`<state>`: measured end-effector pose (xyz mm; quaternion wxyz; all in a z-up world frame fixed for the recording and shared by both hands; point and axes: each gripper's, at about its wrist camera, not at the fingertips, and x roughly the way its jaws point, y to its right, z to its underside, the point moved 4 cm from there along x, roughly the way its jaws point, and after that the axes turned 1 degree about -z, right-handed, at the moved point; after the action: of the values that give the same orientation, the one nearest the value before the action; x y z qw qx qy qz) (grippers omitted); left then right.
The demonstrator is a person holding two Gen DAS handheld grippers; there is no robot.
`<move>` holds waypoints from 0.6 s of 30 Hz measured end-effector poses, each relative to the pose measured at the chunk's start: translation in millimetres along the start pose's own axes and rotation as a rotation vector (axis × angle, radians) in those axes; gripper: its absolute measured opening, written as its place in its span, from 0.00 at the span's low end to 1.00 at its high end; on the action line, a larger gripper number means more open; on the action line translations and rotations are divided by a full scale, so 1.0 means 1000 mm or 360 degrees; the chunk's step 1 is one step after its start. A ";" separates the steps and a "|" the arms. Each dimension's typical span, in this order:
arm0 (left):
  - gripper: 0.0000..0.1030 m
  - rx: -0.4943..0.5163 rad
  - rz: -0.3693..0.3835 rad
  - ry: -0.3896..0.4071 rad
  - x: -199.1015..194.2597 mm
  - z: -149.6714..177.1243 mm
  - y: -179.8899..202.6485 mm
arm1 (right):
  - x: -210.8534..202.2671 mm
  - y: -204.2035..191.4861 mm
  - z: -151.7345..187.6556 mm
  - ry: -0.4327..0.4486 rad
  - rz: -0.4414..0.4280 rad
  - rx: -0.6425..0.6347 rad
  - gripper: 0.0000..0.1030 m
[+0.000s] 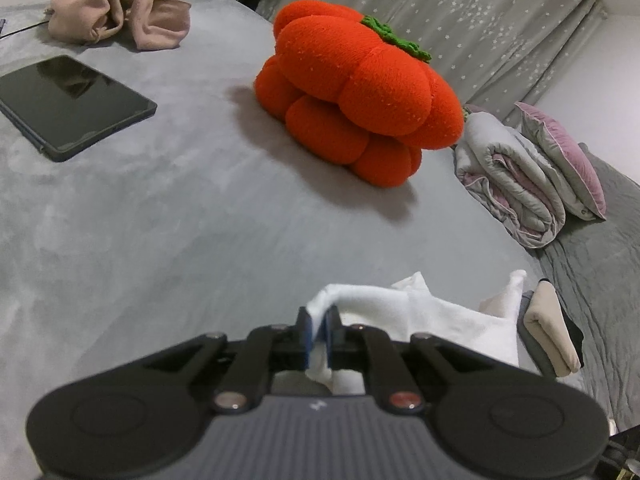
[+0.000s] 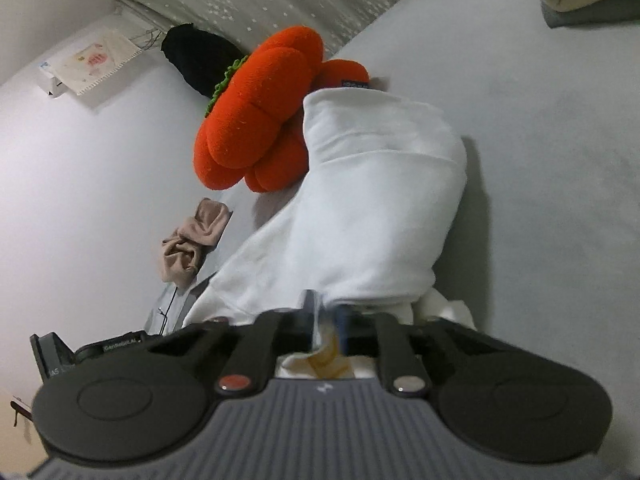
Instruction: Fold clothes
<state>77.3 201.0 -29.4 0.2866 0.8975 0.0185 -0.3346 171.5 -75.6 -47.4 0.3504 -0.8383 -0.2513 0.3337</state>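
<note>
A white garment lies partly folded on the grey bed cover. My left gripper is shut on one edge of it, low over the bed. In the right wrist view the same white garment hangs bunched in front of the camera, and my right gripper is shut on its near edge. A crumpled beige garment lies at the far left of the bed; it also shows in the right wrist view.
A big orange pumpkin cushion sits mid-bed. A dark tablet lies at the left. A rolled grey-pink quilt and pillow are at the right. Folded beige cloth lies beside the white garment.
</note>
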 end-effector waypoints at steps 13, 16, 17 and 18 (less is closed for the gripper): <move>0.60 -0.0016 0.0170 -0.0153 -0.007 0.005 -0.004 | -0.038 -0.061 0.015 -0.0048 -0.0338 -0.0177 0.10; 0.66 -0.0030 0.0188 -0.0188 -0.004 0.007 -0.005 | -0.039 -0.073 0.030 -0.0141 -0.0379 -0.0262 0.10; 0.67 -0.0028 0.0178 -0.0197 -0.003 0.009 -0.005 | -0.038 -0.076 0.037 -0.0178 -0.0384 -0.0290 0.10; 0.66 -0.0027 0.0165 -0.0206 -0.001 0.010 -0.005 | -0.037 -0.079 0.044 -0.0216 -0.0387 -0.0310 0.10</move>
<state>69.3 200.4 -37.6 0.3117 0.8714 -0.0436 -0.3764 100.7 -31.4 3.1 0.2873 -0.8073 -0.4050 0.3187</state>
